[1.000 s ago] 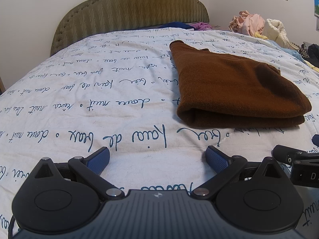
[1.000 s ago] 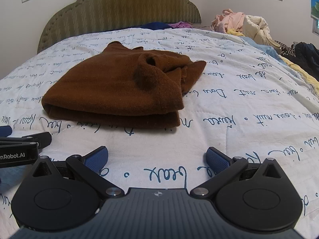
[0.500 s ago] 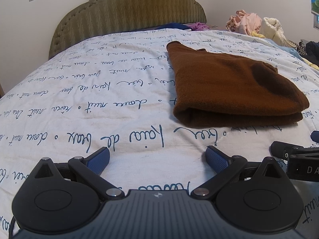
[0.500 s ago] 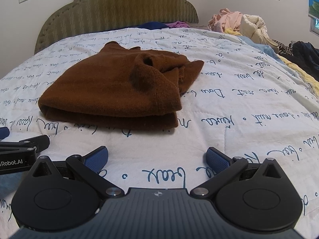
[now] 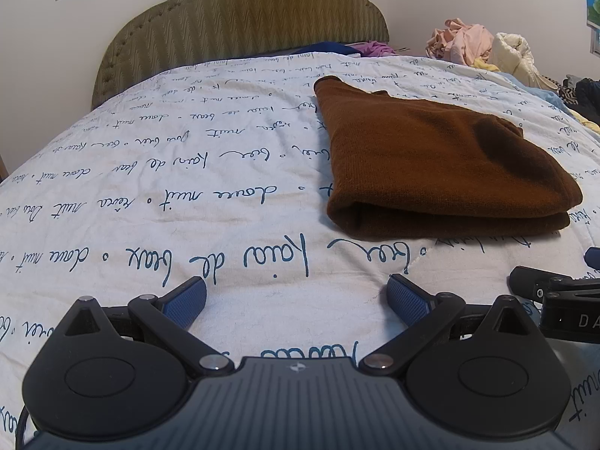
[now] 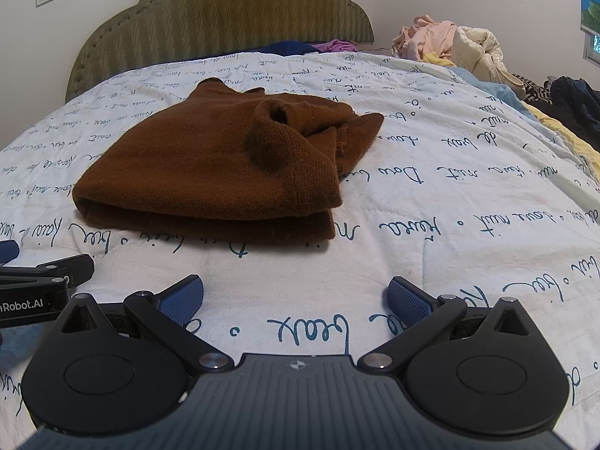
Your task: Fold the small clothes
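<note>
A brown knit garment [image 5: 423, 165] lies folded on the white bedspread [image 5: 168, 195] printed with blue script. It also shows in the right wrist view [image 6: 210, 172], with a sleeve end bunched on its right side. My left gripper [image 5: 296, 300] is open and empty, low over the spread, short of the garment's near left corner. My right gripper [image 6: 296, 300] is open and empty in front of the garment's near fold. Each gripper shows at the other view's edge: the right one [image 5: 555, 300] and the left one [image 6: 41, 281].
A padded olive headboard [image 5: 240, 22] stands at the far end. A pile of pink and cream clothes [image 6: 450, 45] lies at the far right, with dark and yellow items [image 6: 562, 108] along the right edge. Blue and purple cloth [image 6: 300, 47] lies by the headboard.
Both grippers have drifted slightly, so the garment sits a little higher and farther in both views. Both stay open. The garment has not moved.
</note>
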`<state>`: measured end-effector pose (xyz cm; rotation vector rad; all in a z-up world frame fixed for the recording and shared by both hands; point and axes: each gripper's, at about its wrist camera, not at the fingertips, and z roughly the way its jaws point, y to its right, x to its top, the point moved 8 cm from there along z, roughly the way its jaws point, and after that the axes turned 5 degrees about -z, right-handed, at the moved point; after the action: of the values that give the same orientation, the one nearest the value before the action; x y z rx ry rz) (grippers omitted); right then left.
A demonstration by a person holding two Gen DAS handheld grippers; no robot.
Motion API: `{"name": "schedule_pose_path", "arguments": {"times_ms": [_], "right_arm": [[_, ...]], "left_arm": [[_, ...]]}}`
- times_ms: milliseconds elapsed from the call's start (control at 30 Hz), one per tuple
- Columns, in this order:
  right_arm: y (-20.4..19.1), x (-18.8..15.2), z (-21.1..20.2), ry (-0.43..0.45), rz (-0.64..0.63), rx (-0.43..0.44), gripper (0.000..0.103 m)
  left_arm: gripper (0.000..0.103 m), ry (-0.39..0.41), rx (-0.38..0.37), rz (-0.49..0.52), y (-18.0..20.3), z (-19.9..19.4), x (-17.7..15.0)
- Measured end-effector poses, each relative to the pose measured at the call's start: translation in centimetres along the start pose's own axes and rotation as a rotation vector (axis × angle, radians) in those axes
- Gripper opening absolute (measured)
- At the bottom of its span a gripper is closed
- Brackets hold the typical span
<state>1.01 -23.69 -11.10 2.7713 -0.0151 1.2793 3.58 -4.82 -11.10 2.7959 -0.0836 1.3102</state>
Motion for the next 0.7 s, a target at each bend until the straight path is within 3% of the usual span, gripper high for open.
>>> {"name": "schedule_pose_path", "arguments": {"times_ms": [700], "right_arm": [[-0.2,0.4,-1.1,-0.007,0.005,-0.013,0.103]], "left_arm": [[0.103,-0.051,0.011,0.002,0.0,-0.6,0.4]]}}
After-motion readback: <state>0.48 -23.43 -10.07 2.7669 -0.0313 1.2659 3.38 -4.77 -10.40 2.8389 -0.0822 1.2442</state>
